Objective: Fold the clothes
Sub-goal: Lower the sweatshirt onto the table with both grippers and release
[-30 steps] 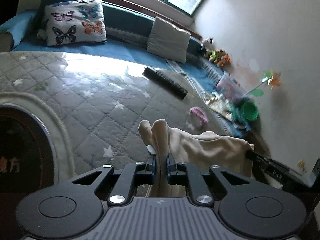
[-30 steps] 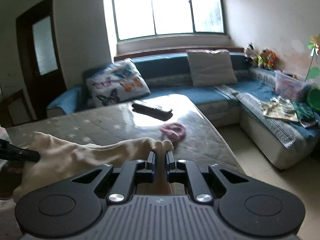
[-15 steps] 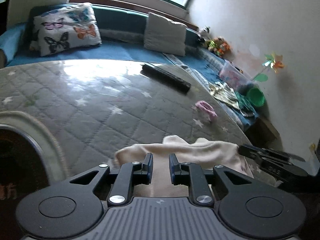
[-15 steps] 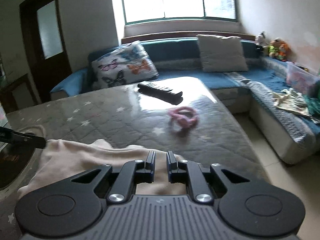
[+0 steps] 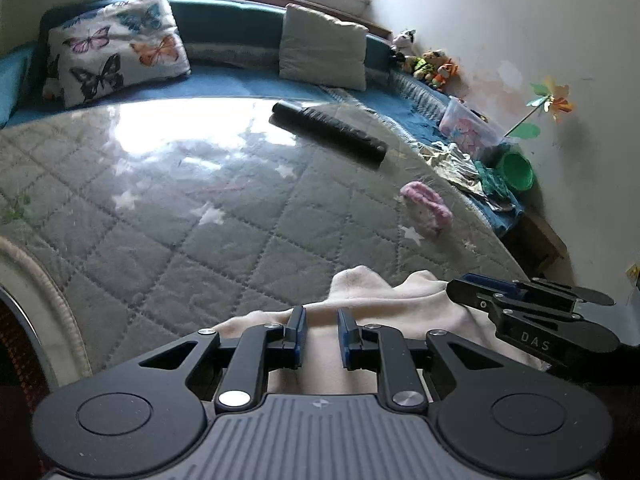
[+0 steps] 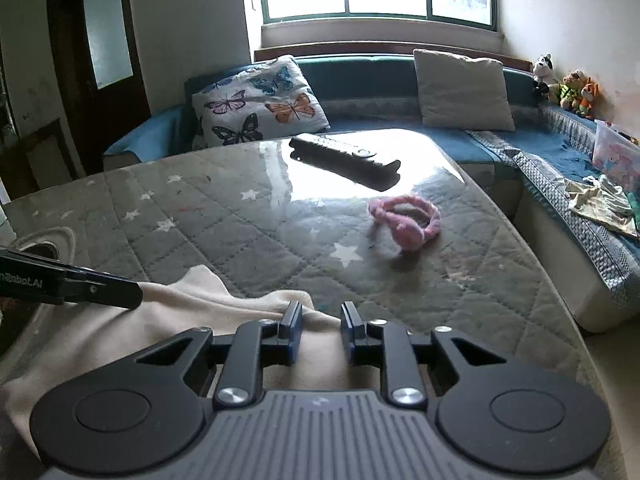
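Note:
A cream garment (image 5: 384, 308) lies in a folded heap on the grey quilted table (image 5: 168, 240), at its near edge. It also shows in the right wrist view (image 6: 180, 320). My left gripper (image 5: 322, 330) is open just above the cloth, holding nothing. My right gripper (image 6: 320, 330) is open over the garment's right part, holding nothing. The right gripper's tip (image 5: 520, 308) shows at the cloth's right side in the left wrist view. The left gripper's tip (image 6: 100, 286) rests at the cloth's left edge in the right wrist view.
A black remote (image 6: 344, 156) and a pink hair band (image 6: 404, 220) lie farther back on the table. A blue sofa (image 6: 440, 128) with a butterfly pillow (image 6: 260, 104) and a grey pillow (image 6: 464, 88) wraps the far and right sides. A round dark plate (image 5: 16, 344) sits at the left.
Both grippers held the garment pinched and lifted one second ago. They lowered it onto the table, opened, and let go. The cloth now lies flat beneath them.

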A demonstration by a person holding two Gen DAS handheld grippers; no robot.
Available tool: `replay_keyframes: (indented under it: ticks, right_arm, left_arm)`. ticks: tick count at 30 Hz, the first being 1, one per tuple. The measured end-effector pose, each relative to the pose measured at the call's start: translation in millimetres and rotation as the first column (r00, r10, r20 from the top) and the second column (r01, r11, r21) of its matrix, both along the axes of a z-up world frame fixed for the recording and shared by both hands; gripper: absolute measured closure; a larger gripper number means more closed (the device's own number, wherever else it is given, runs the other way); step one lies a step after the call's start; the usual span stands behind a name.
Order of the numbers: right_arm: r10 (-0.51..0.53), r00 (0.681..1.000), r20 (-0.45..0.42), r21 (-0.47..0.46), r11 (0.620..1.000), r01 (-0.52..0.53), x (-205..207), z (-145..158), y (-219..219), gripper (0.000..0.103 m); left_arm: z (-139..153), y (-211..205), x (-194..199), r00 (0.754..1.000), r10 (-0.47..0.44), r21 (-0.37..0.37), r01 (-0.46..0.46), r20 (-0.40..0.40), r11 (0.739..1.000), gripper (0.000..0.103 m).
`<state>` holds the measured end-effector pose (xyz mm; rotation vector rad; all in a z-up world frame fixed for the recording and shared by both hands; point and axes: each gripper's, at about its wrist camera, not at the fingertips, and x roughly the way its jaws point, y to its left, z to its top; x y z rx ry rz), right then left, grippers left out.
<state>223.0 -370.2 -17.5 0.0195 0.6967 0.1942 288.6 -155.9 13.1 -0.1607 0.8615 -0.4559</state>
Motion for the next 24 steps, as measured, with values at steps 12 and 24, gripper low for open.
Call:
replay_keyframes:
  ticks: [12,24]
  right_arm:
    - [0.127,0.991,0.037,-0.073,0.990,-0.124,-19.7,3.7,31.9,0.064]
    - [0.124,0.992,0.036,-0.028,0.992,-0.123,-26.5,3.4,32.0,0.057]
  left_arm:
    - [-1.9,-30.0,-6.2,0.994,-0.111,0.014,0.111,0.019,0.994,0.084]
    - [-3.4,-15.3,-4.5,0.996,-0.089,-0.012,0.090,0.015,0.996,0.078]
